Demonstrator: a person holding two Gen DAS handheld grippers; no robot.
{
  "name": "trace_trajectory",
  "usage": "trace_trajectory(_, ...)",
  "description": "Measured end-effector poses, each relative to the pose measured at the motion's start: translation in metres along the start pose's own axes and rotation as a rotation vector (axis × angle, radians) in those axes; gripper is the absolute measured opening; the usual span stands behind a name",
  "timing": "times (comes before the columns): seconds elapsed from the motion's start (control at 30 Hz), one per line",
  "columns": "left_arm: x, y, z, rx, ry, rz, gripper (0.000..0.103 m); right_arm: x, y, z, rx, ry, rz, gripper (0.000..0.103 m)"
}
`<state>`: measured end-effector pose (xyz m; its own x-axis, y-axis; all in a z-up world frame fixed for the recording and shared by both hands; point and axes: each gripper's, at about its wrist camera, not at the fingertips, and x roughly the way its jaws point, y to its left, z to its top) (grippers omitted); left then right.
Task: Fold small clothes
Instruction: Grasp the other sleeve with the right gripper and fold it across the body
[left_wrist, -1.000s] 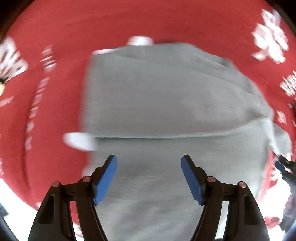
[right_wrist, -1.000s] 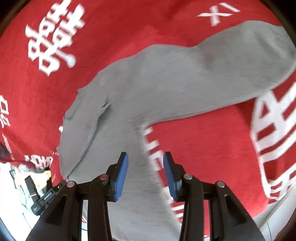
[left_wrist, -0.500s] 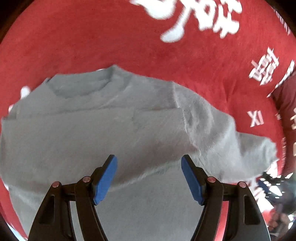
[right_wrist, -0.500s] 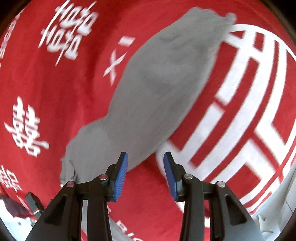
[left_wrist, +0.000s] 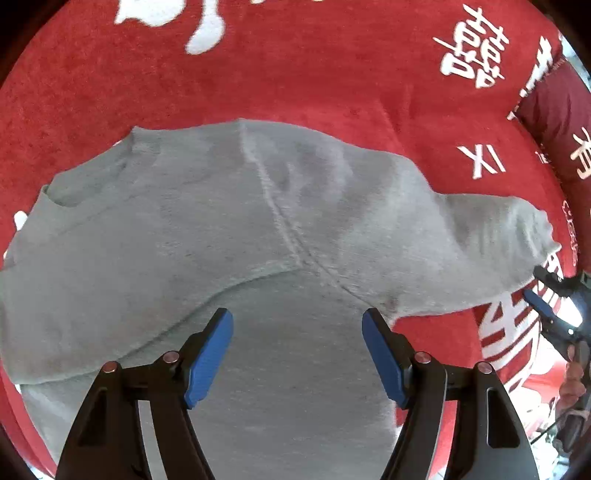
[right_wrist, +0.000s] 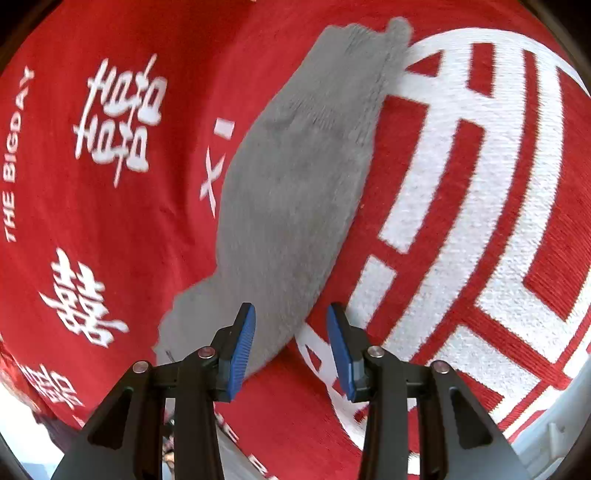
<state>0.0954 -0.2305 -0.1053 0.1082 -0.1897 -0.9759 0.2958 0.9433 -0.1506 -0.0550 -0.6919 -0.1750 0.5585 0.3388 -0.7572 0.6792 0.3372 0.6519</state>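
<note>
Soft grey knit long-sleeved top (left_wrist: 229, 229) spread flat on red fleece blanket with white characters (left_wrist: 332, 74), sleeve (right_wrist: 295, 177) stretching toward one o'clock, left gripper (left_wrist: 297, 350) fingers spread wide above the body, empty, right gripper (right_wrist: 291, 343) fingers half apart over the sleeve's near edge, pinching nothing

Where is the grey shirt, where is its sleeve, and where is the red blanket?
grey shirt (left_wrist: 177, 229): left wrist view, on its body.
sleeve (right_wrist: 295, 192): right wrist view, mid-sleeve.
red blanket (right_wrist: 147, 236): right wrist view, bare red part.
</note>
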Motion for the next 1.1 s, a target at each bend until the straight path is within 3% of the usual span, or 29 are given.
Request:
trace_trajectory(0.27,0.003,-0.006,0.000,-0.019,0.012,-0.019,0.073,0.015,0.012,0.019,0.002,-0.025,0.067,0.044)
trace_trajectory(0.5,0.004,-0.011,0.011,-0.074,-0.017,-0.018,0.073,0.029,0.014,0.033,0.103,-0.024,0.162,0.044)
trace_trajectory(0.53,0.004,-0.010,0.013,-0.080,-0.019,-0.018,0.073,0.030,0.012,0.033,0.133,-0.030,0.192,0.043)
trace_trajectory(0.63,0.007,-0.009,0.015,-0.103,-0.024,-0.033,0.073,0.031,0.011,0.033,0.199,-0.051,0.301,0.017)
trace_trajectory(0.7,0.014,-0.009,0.014,-0.101,0.002,-0.042,0.073,0.032,0.020,0.031,0.200,-0.041,0.374,0.012)
trace_trajectory(0.77,0.019,-0.010,0.012,-0.087,0.026,-0.028,0.073,0.032,0.034,0.028,0.168,-0.020,0.424,0.012)
trace_trajectory(0.9,0.005,0.001,0.007,-0.099,-0.001,-0.063,0.073,0.035,0.081,0.015,0.038,0.049,0.502,0.012)
trace_trajectory(1.1,-0.031,0.054,-0.005,-0.138,-0.069,-0.040,0.073,0.056,0.169,-0.025,-0.155,0.156,0.560,0.012)
